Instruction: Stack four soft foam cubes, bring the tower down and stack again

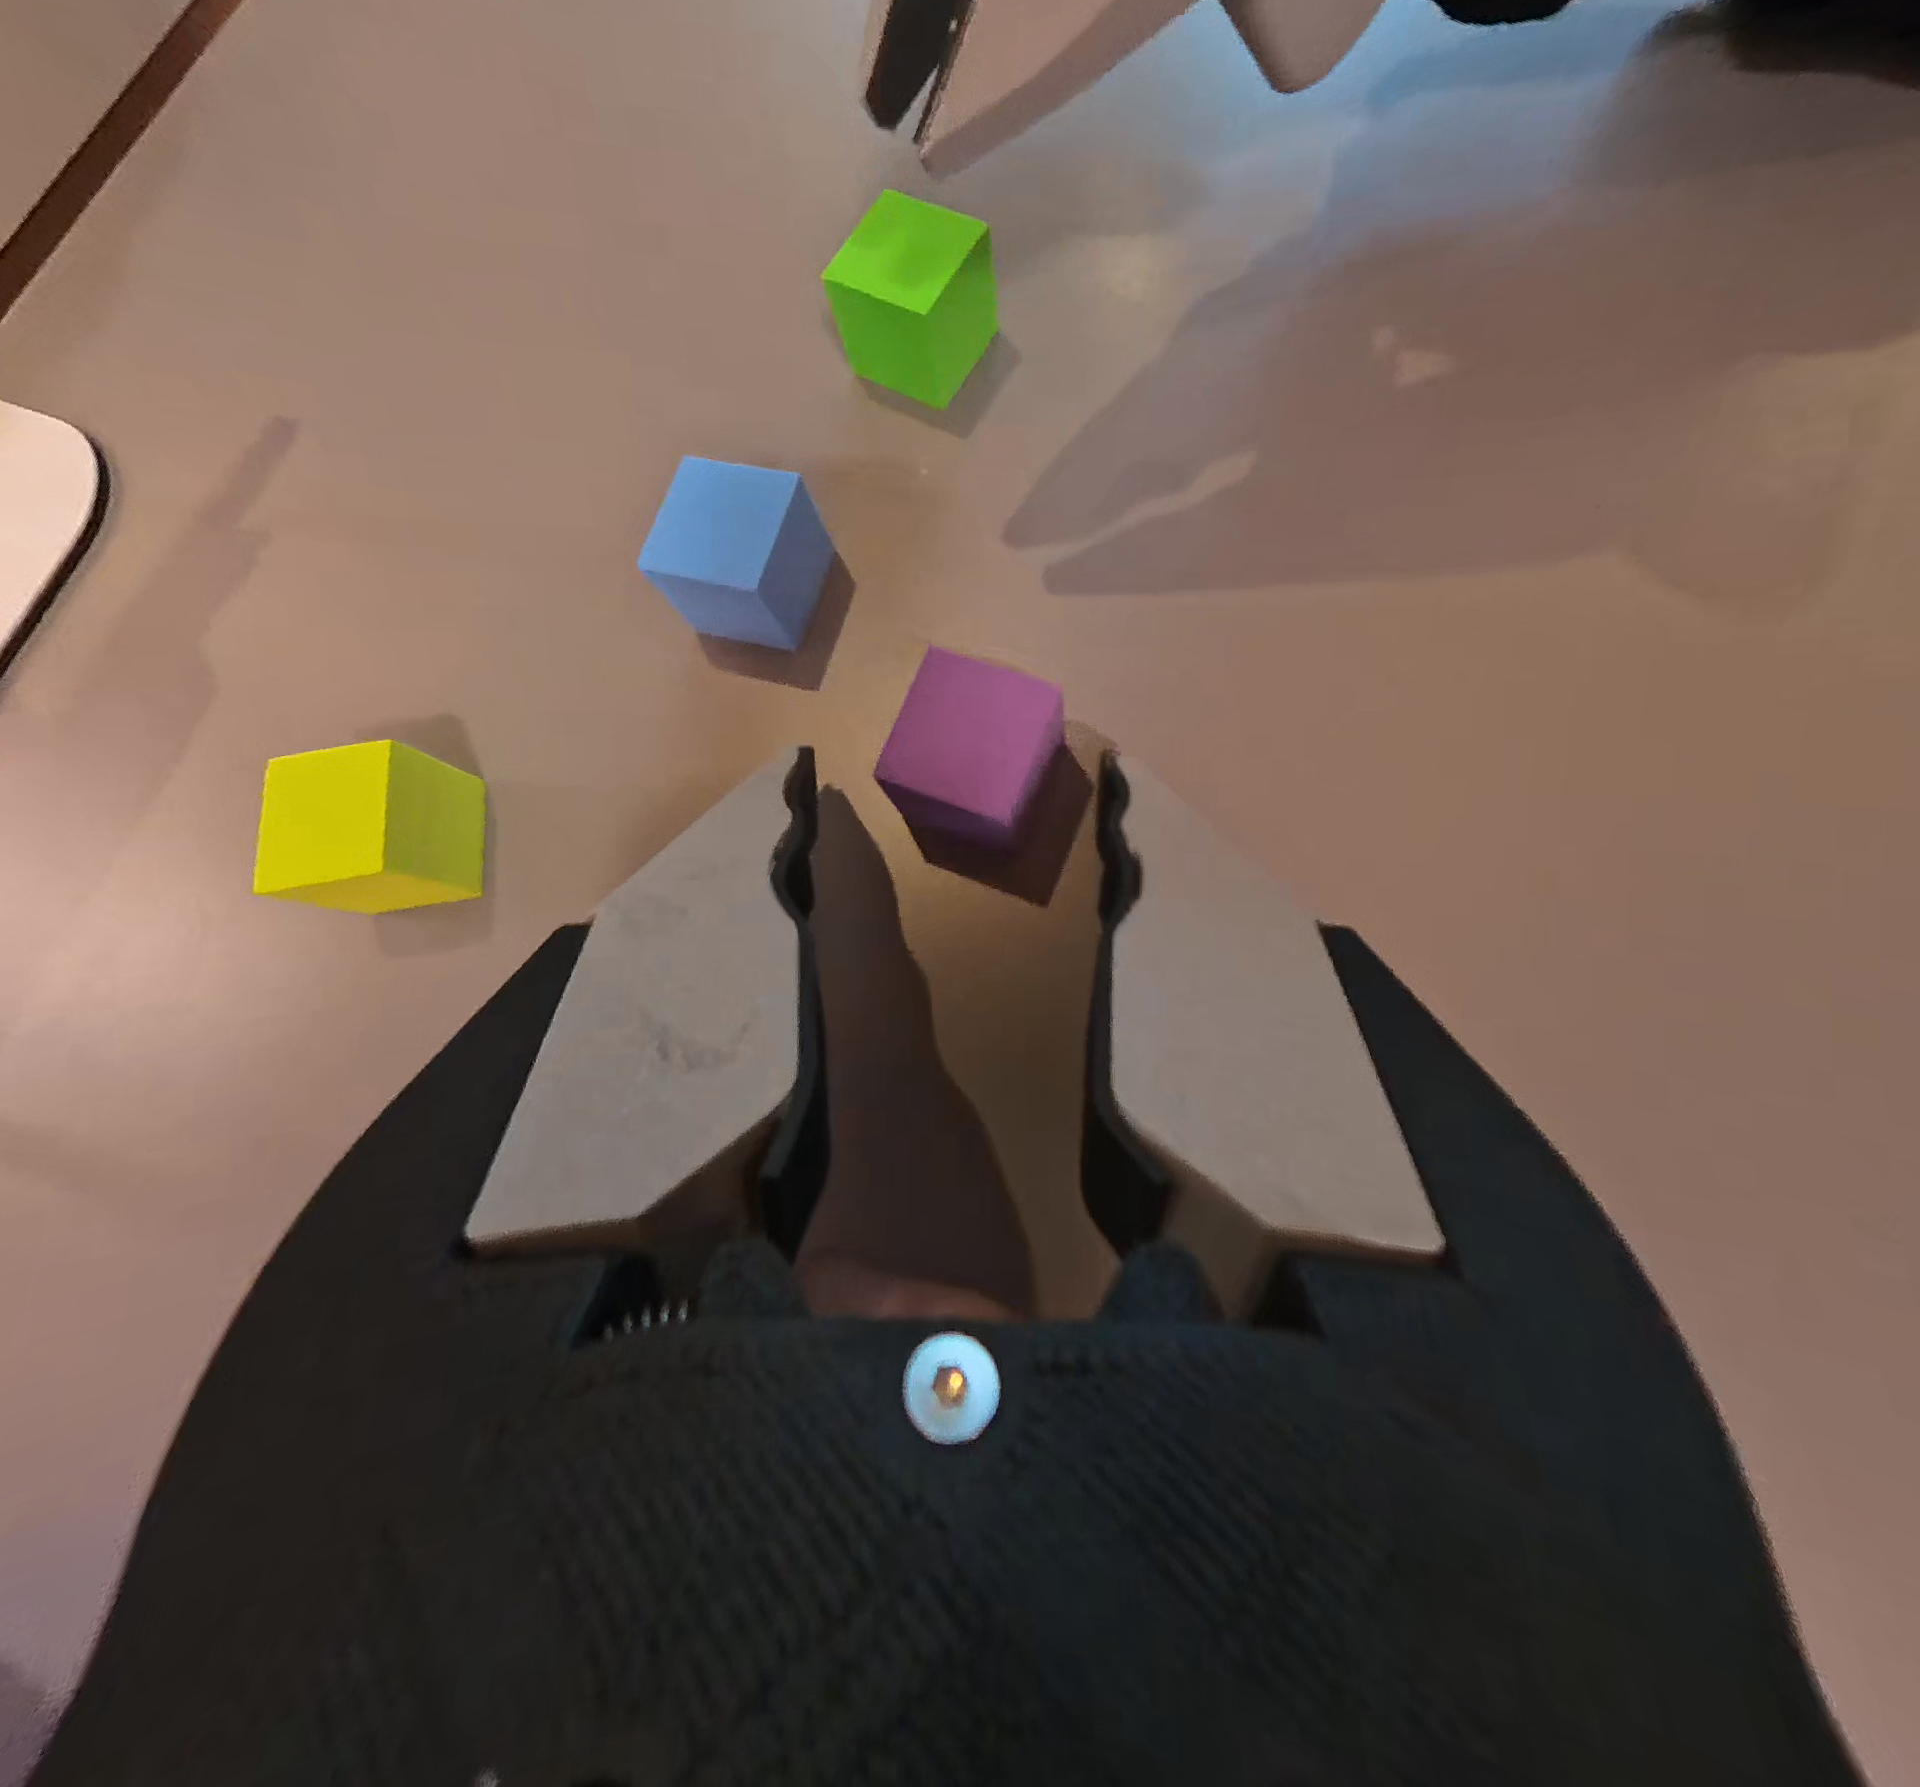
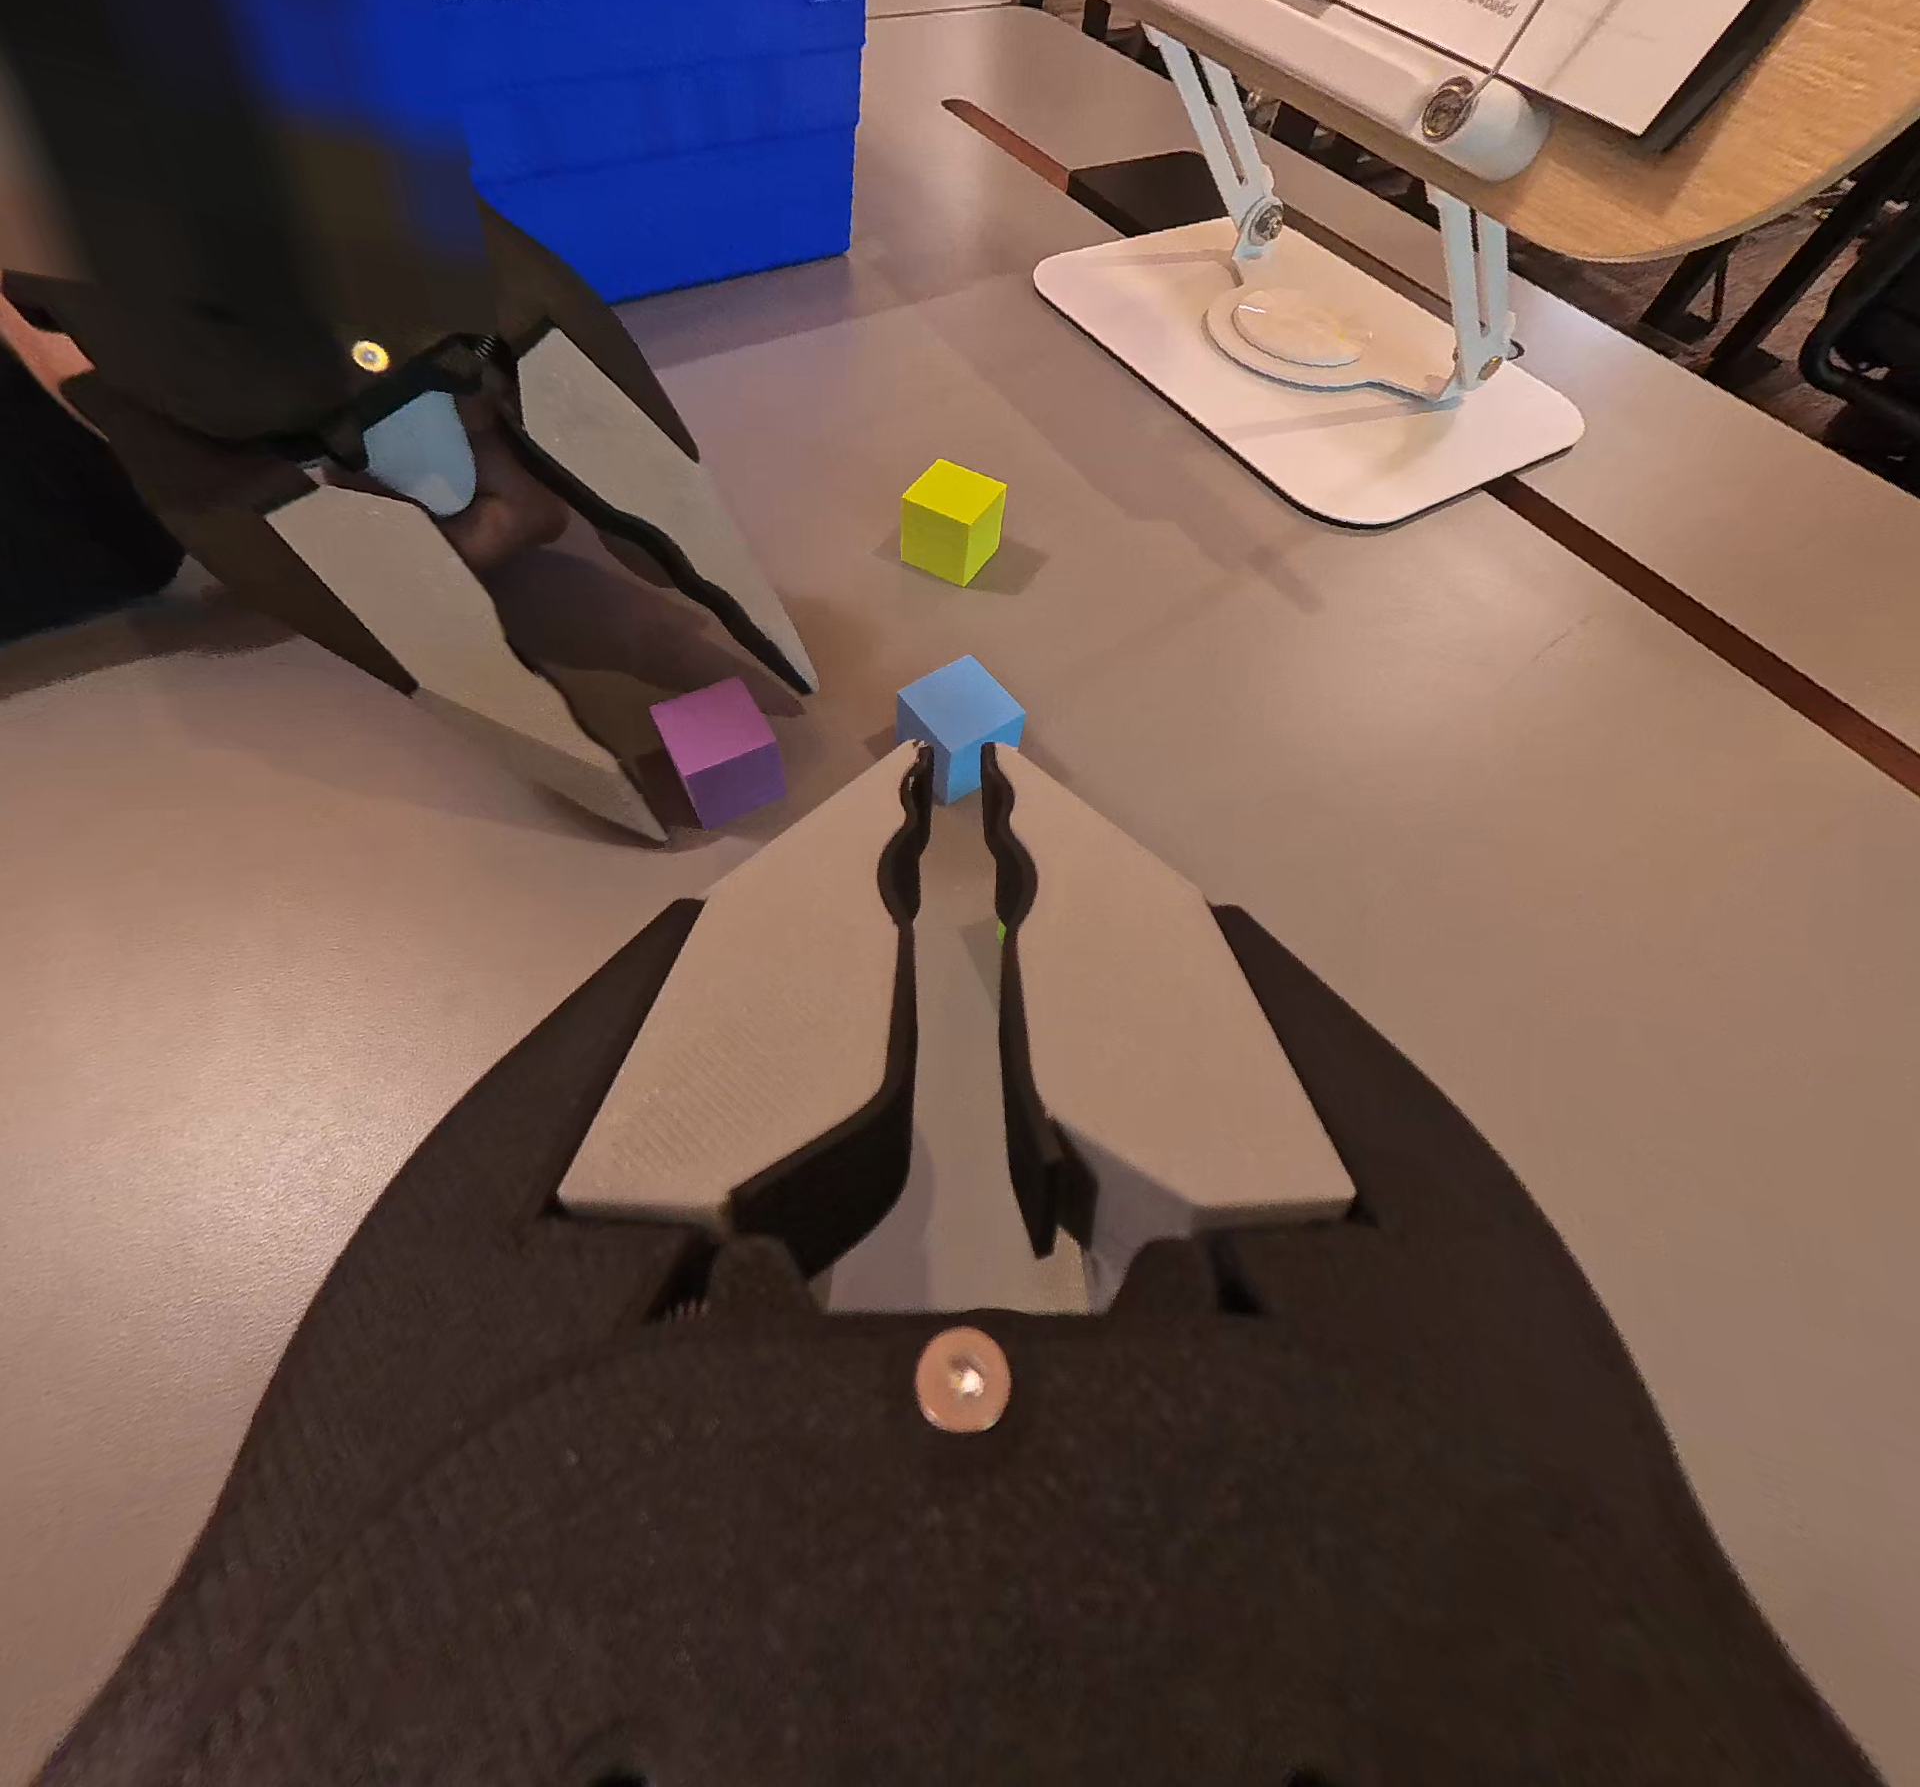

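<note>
Stage: I judge this the start of a stacking round; all four foam cubes sit singly on the grey counter (image 1: pixel 1455 802), none on another.

Left gripper (image 1: pixel 956 769): spread wide and empty, its tips low over the counter in the lower middle of the left wrist view.

Purple cube (image 1: pixel 971 735): right at the mouth of my left gripper, a little toward the right-hand finger, turned corner-on so its faces are skewed to the fingers. In the right wrist view it lies between the left gripper's two tips, near them; I cannot tell whether either tip touches it.

Right gripper (image 2: pixel 951 750): narrowed to a slim gap, carrying nothing.

Blue cube (image 2: pixel 961 724): just past my right fingertips in the right wrist view, centre frame, apart from the purple one.

Green cube (image 1: pixel 912 298): upper middle of the left wrist view, just below the right gripper's tips; in the right wrist view only a green sliver shows between the fingers.

Yellow cube (image 1: pixel 369 823): left of the left wrist view, well apart from the rest.

Key relation: the left gripper is nearest the purple cube, straight ahead of it; I judge a slight twist would square the fingers to its faces before closing.

Background: blue bin (image 2: pixel 665 75) upper left, white stand (image 2: pixel 1320 366) upper right.
</note>
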